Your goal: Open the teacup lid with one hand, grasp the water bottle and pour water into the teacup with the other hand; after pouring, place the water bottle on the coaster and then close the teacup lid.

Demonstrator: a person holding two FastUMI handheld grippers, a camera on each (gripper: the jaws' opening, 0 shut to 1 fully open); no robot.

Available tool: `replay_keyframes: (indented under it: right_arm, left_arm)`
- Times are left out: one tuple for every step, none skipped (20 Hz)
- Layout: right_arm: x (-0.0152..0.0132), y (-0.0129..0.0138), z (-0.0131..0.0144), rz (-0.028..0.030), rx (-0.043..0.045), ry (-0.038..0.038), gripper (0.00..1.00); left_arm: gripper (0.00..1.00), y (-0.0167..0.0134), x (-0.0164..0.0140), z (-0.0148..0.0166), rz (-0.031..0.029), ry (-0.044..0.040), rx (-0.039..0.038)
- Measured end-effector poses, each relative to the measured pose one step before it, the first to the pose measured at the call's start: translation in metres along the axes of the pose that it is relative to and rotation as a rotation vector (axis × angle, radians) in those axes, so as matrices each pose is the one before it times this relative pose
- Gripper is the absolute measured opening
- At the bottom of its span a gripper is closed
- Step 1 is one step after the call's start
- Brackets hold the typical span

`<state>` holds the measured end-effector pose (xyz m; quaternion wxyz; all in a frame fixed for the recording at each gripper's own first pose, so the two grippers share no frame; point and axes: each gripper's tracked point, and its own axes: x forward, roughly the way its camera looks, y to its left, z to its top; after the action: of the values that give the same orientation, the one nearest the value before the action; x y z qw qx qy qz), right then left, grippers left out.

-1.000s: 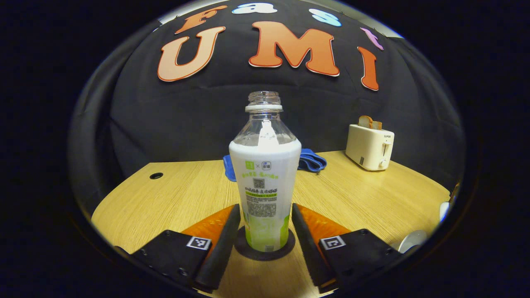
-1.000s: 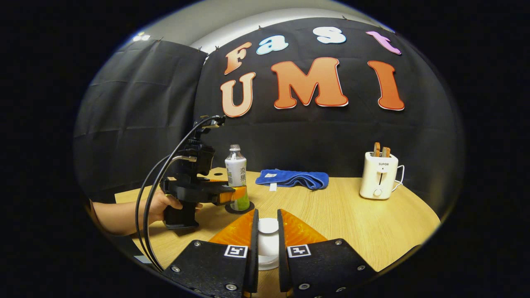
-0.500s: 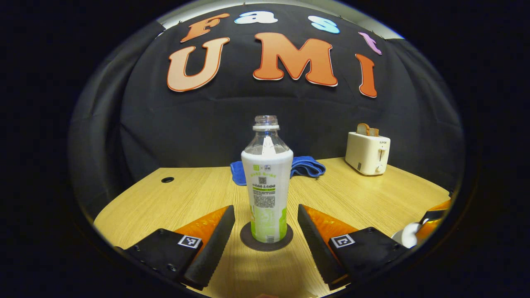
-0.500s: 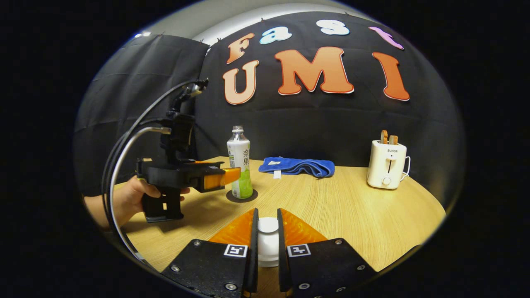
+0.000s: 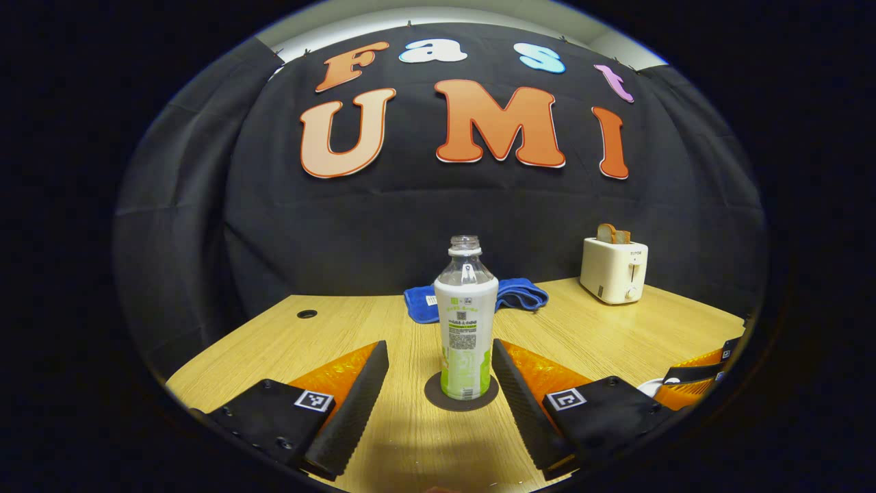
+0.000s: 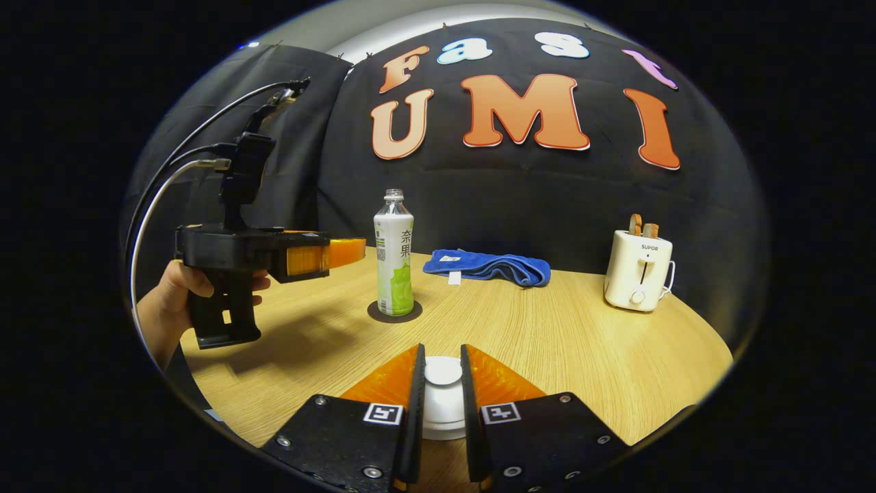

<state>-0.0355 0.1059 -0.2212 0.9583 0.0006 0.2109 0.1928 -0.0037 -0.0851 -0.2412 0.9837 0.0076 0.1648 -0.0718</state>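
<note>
On coaster [image 5: 460, 402] — uncapped water bottle [image 5: 466, 322], part-full.

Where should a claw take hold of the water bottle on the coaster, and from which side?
Grip the water bottle at mid-body, on the straight labelled part below the shoulder, coming in level from the near table edge. It stands upright and uncapped on the coaster, so a level side grip probably keeps it from spilling. The left claw is open, with the bottle centred ahead.

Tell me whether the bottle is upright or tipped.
Upright: the bottle stands on the coaster, neck straight up, uncapped, with the open left gripper apart from it.
</note>
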Motion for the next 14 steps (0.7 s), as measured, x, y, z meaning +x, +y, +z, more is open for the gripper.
replay_keyframes:
  right_arm:
    - [-0.00219,0.00120,0.00518,-0.00023,-0.00586,-0.01231,0.30]
    - [-0.00415,0.00054,0.00608,-0.00246,-0.00490,-0.01480,0.37]
    - [-0.00141,0.00062,0.00520,0.00008,-0.00344,-0.01477,0.42]
    - [-0.00106,0.00002,0.00505,-0.00222,-0.00231,-0.01527,0.49]
    - [-0.00185,-0.00047,0.00710,-0.00275,-0.00188,-0.01596,0.57]
    - [-0.00208,-0.00209,0.00882,-0.00601,-0.00105,-0.01823,0.64]
    - [-0.00157,-0.00321,0.00792,-0.01164,0.00004,-0.01692,0.67]
    - [-0.00075,-0.00422,0.00803,-0.01473,0.00318,-0.01825,0.73]
    - [-0.00096,-0.00561,0.00918,-0.01855,0.00655,-0.01810,0.75]
    - [-0.00043,-0.00620,0.00705,-0.02125,0.00874,-0.01627,0.78]
    - [-0.00037,-0.00607,0.00720,-0.02189,0.00912,-0.01533,0.79]
    - [-0.00070,-0.00509,0.00772,-0.02010,0.00738,-0.01612,0.80]
    - [0.00020,-0.00622,0.00724,-0.02270,0.00320,-0.01287,0.81]
    - [-0.00128,-0.00513,0.00667,-0.02097,-0.00078,-0.01496,0.81]
  left_arm:
    - [0.97,0.00253,-0.00414,0.00481,0.00519,-0.01236,-0.00088]
    - [0.97,0.00150,-0.00414,0.00497,0.00559,-0.01124,-0.00163]
    - [0.97,0.00203,-0.00459,0.00471,0.00421,-0.01140,-0.00263]
    - [0.95,0.00121,-0.00483,0.00419,0.00063,-0.01077,-0.00559]
    - [0.97,0.00278,-0.00498,0.00346,0.00325,-0.00799,-0.00636]
    - [0.97,0.00271,-0.00432,0.00378,0.00394,-0.00684,-0.00395]
    - [0.97,0.00370,-0.00536,0.00485,0.00665,-0.01176,-0.00136]
    - [0.97,0.00317,-0.00385,0.00592,0.00876,-0.01332,0.00087]
    - [0.97,0.00349,-0.00543,0.00551,0.00834,-0.01019,0.00343]
    - [0.97,0.00199,-0.00357,0.00496,0.00458,-0.01063,0.00437]
    - [0.95,0.00265,-0.00481,0.00456,0.00659,-0.00812,0.00164]
    - [0.95,0.00249,-0.00401,0.00513,0.00395,-0.00888,-0.00096]
    - [0.97,0.00350,-0.00491,0.00560,0.00686,-0.00986,-0.00524]
    - [0.97,0.00208,-0.00390,0.00401,0.00391,-0.00753,-0.00662]
